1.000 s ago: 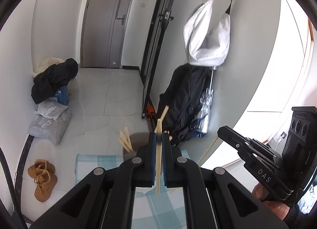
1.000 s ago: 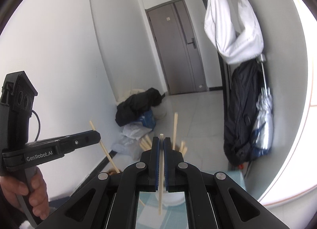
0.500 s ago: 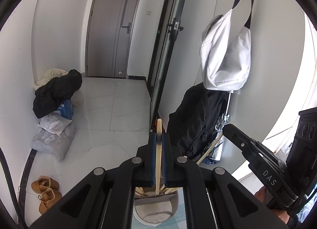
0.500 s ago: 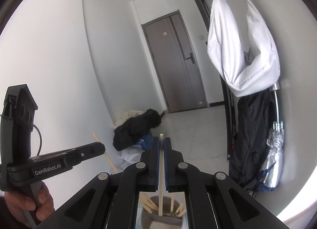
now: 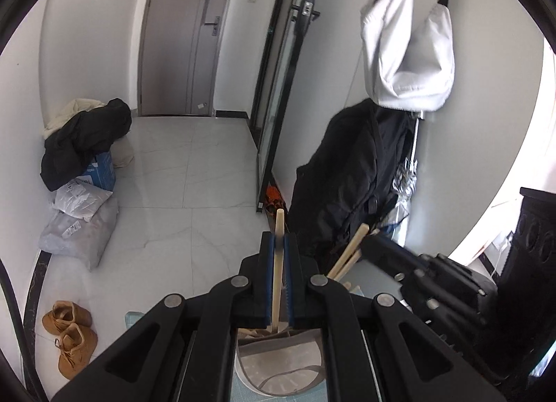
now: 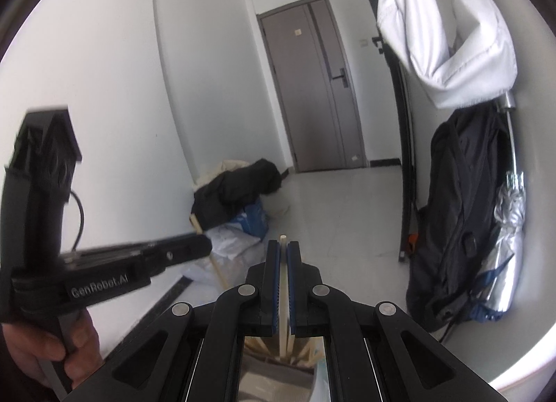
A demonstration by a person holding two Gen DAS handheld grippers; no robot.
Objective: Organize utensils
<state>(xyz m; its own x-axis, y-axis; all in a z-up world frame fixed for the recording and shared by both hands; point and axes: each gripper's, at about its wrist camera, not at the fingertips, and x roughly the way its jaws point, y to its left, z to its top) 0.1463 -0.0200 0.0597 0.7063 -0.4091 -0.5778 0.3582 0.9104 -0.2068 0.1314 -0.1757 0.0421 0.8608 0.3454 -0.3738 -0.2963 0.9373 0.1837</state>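
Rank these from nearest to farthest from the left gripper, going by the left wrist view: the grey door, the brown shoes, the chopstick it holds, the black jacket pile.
1. The chopstick, clamped between the left gripper pads.
2. The brown shoes, on the floor at lower left.
3. The black jacket pile, against the left wall, farther back.
4. The grey door, at the hallway's far end.

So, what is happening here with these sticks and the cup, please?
A person holds a gripper in each hand. The left gripper is shut on a wooden chopstick, and the right gripper is shut on another chopstick. Both hang over a grey holder that already contains several chopsticks. Neither one is released yet.
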